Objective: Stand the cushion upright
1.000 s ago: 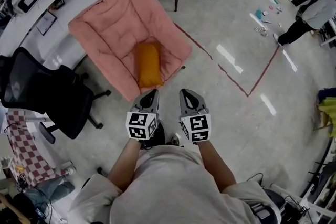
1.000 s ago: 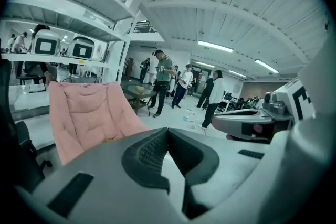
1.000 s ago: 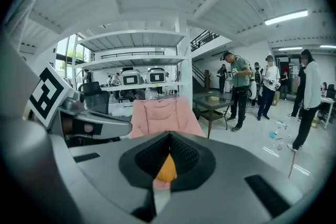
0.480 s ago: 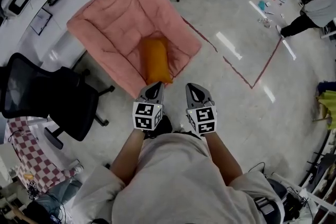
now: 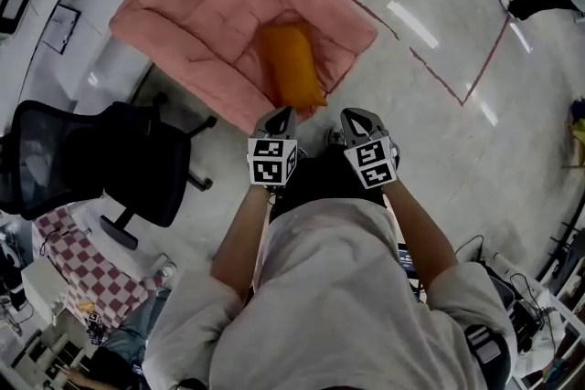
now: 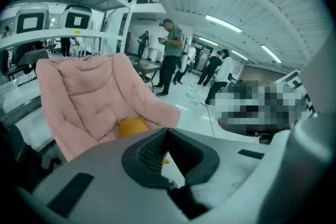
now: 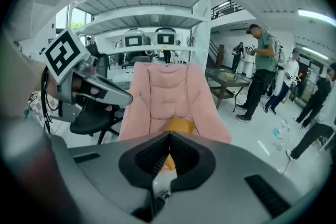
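Observation:
An orange cushion [image 5: 292,64] lies flat in the seat of a pink padded lounge chair [image 5: 210,5]. The cushion also shows in the left gripper view [image 6: 132,126] and the right gripper view [image 7: 180,125], low in the seat. My left gripper [image 5: 282,116] hovers just short of the cushion's near end, jaws shut and empty. The right gripper [image 5: 357,119] is beside it, a little to the right of the chair's front edge, also shut with nothing held. Both point forward and down toward the chair.
A black office chair [image 5: 101,164] stands left of the pink chair. A white desk [image 5: 64,32] runs behind and to the left. Red tape lines [image 5: 439,73] mark the floor at right. Several people [image 7: 260,71] stand farther back near a dark table [image 7: 226,81].
Both grippers have moved forward and down toward the pink chair. The chair and cushion now sit closer, and the left gripper's tip has reached the cushion's near end. Both jaws stayed shut.

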{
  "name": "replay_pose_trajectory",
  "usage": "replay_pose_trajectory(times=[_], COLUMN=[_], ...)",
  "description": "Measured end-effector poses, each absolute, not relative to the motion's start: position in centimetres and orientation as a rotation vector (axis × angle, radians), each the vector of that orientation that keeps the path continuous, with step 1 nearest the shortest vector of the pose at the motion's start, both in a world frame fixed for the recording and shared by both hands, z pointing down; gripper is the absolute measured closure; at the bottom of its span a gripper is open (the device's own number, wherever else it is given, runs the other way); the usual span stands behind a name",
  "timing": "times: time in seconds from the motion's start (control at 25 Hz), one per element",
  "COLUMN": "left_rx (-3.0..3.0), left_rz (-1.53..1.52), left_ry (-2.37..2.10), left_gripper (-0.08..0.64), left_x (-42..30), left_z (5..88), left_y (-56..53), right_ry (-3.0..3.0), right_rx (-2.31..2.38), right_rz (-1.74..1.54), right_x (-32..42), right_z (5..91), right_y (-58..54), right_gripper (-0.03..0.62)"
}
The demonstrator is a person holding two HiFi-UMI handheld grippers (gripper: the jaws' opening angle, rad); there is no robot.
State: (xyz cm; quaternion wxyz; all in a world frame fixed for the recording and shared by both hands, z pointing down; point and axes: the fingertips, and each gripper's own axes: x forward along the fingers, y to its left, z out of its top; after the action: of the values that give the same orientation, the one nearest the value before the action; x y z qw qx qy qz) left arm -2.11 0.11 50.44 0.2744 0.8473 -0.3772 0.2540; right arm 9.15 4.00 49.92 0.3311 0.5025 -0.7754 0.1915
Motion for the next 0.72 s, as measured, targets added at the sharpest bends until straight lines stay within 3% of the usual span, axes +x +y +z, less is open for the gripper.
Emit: replay_pose_trajectory(times=[0.72], left_rx=[2.223], left_rz=[1.434], left_ry=[-0.844], left_gripper=[0.548], left_x=[-3.6], left_z=[71.4], left_y=[-1.6], right_ry=[-1.915], right_rx=[1.115], right_rz=[0.768], right_x=[9.3], right_z=[70.8], right_y=[3.5], right_gripper=[0.584])
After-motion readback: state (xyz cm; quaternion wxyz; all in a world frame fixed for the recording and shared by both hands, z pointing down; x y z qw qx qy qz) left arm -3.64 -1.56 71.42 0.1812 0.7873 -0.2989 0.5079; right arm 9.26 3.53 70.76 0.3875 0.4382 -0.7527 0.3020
